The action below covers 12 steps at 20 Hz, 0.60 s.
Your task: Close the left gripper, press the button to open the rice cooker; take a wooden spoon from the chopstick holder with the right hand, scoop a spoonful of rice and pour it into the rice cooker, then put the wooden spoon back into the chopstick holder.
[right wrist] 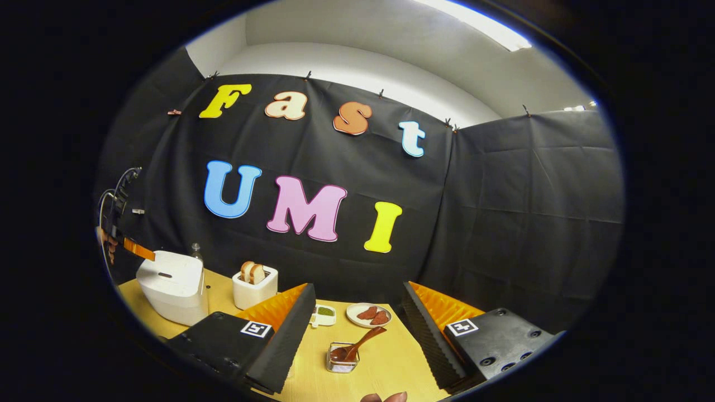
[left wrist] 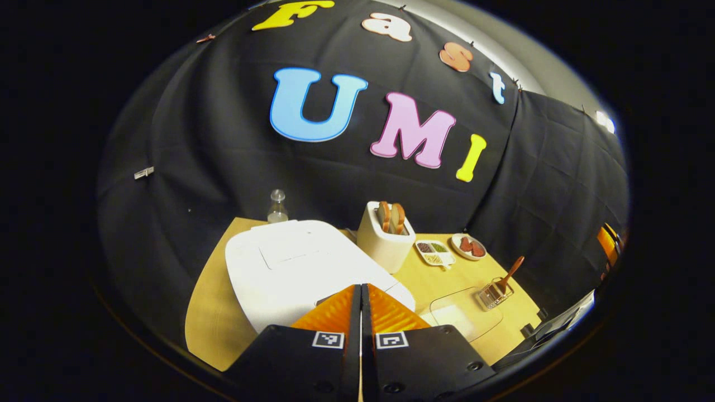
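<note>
A white rice cooker [left wrist: 296, 268] with its lid down stands on the wooden table [left wrist: 212, 312]. My left gripper [left wrist: 361, 290] is shut with nothing between its fingers, and its tips hang over the cooker's front edge. In the right gripper view the same cooker [right wrist: 173, 287] sits at the far left, with the left gripper [right wrist: 139, 249] and a hand just above it. A wooden spoon [right wrist: 357, 343] leans in a small metal mesh chopstick holder [right wrist: 342, 360], which lies between the wide-open fingers of my right gripper [right wrist: 357, 318]. The holder [left wrist: 494, 293] and spoon [left wrist: 511, 272] also stand right of the cooker.
A white toaster [left wrist: 385, 234] with bread slices stands behind the cooker, with a clear bottle [left wrist: 277, 206] at the back left. A divided dish of grains [left wrist: 434, 252] and a plate with red pieces [left wrist: 468, 247] sit near the wall. A clear tray [left wrist: 463, 312] lies near the front edge.
</note>
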Available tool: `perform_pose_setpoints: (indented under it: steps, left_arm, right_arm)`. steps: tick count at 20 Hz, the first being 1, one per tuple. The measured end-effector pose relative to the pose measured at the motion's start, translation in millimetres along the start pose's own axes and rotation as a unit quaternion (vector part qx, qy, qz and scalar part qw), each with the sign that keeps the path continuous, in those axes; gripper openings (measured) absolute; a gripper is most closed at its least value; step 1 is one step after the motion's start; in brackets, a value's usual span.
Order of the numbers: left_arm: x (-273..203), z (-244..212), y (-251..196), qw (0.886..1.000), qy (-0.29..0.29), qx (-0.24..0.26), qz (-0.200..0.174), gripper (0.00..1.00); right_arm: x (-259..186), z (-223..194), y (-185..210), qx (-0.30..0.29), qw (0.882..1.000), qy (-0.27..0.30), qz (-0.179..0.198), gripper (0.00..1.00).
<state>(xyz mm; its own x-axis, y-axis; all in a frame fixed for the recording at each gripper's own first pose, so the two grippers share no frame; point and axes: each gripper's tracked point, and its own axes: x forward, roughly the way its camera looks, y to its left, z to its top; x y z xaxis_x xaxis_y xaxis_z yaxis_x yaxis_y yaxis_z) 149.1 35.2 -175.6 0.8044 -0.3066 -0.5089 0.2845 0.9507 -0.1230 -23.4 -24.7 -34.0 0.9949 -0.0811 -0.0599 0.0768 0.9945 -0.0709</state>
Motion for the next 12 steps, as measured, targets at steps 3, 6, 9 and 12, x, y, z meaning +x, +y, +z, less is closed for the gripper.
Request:
perform_pose_setpoints:
  steps: [3, 6, 9, 12]
  left_arm:
    - [26, -10, 11, 0.999, 0.038, 0.02, 0.014, 0.07]
    - [43, -20, 18, 0.996, 0.068, 0.043, 0.026, 0.06]
    - [48, -27, 18, 0.995, 0.083, 0.045, 0.03, 0.07]
    - [48, -29, 19, 0.994, 0.096, 0.037, 0.034, 0.07]
  right_arm:
    - [0, -4, -7, 0.001, 1.0, 0.007, -0.011, 0.98]
    - [-1, -10, -9, -0.003, 1.0, 0.014, -0.017, 0.98]
    - [2, -14, -8, -0.005, 1.0, 0.02, -0.018, 0.98]
    - [5, -15, -9, -0.006, 1.0, 0.021, -0.021, 0.98]
